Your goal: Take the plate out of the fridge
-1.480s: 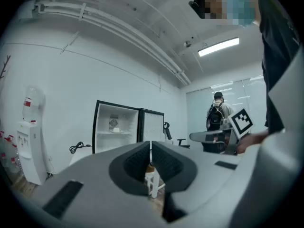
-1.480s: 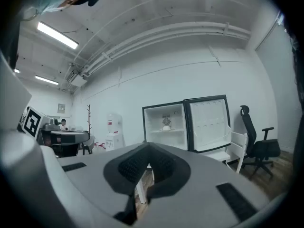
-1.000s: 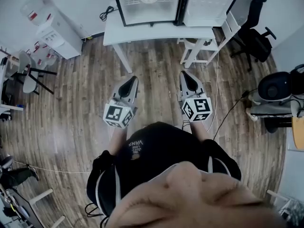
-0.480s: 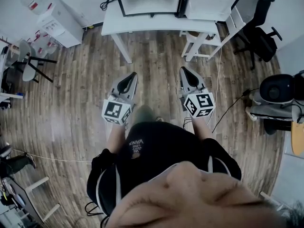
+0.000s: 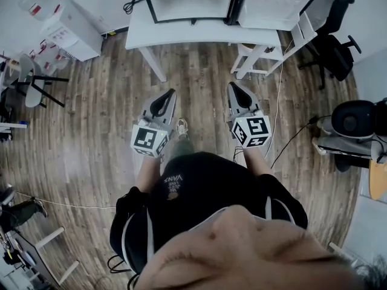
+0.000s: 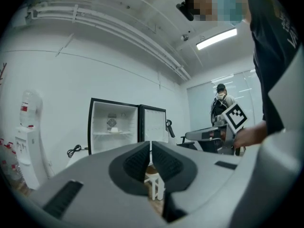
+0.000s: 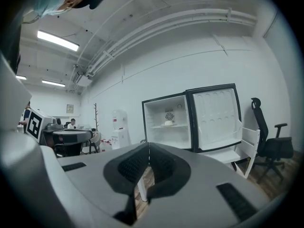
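Your gripper views show what the head view barely does: the plate (image 6: 114, 130) sits on a shelf inside the open fridge (image 6: 114, 125) (from above it is only a pale round shape at the picture's top edge). Count one fridge, one plate, one white table (image 5: 199, 36) bearing the fridge, and two grippers. You hold the left gripper (image 5: 172, 93) and the right gripper (image 5: 231, 85) side by side, about level, both aimed at 12 o'clock toward the fridge and well apart from it. Each has its jaws pressed together with nothing between them. In the left gripper view, the right gripper shows at 3 o'clock.
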Motion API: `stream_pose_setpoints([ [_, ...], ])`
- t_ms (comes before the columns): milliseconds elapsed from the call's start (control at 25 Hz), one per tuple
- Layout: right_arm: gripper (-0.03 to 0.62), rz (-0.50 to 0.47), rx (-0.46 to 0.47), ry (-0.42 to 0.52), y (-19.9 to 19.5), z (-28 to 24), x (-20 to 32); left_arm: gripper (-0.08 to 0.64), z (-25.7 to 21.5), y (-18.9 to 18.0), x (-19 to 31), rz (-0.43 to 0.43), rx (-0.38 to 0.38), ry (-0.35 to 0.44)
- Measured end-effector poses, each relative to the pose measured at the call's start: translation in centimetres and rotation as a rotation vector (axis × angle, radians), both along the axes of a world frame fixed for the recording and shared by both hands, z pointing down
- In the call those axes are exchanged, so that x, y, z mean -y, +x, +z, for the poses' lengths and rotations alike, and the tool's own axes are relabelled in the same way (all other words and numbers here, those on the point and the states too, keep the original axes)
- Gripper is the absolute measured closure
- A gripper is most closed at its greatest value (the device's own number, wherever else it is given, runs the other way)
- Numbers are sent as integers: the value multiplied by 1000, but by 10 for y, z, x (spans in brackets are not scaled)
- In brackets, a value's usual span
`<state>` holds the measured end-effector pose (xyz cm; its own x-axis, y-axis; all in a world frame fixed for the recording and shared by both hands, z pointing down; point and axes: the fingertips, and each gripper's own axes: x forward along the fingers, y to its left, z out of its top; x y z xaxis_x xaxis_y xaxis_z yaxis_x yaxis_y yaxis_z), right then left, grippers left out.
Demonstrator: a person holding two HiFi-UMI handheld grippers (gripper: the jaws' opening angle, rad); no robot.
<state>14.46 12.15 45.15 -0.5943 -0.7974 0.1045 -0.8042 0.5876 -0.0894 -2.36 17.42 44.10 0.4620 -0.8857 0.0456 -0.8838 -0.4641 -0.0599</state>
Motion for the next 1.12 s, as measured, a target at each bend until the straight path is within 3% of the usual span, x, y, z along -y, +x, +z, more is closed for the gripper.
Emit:
stream_pose_setpoints([
  [680, 581, 120, 12, -10, -90, -13, 163, 537, -7, -87, 174, 115, -12, -31],
  [1120, 581, 158, 15, -29, -107, -12, 233, 537, 8, -109, 248, 127, -52, -101],
])
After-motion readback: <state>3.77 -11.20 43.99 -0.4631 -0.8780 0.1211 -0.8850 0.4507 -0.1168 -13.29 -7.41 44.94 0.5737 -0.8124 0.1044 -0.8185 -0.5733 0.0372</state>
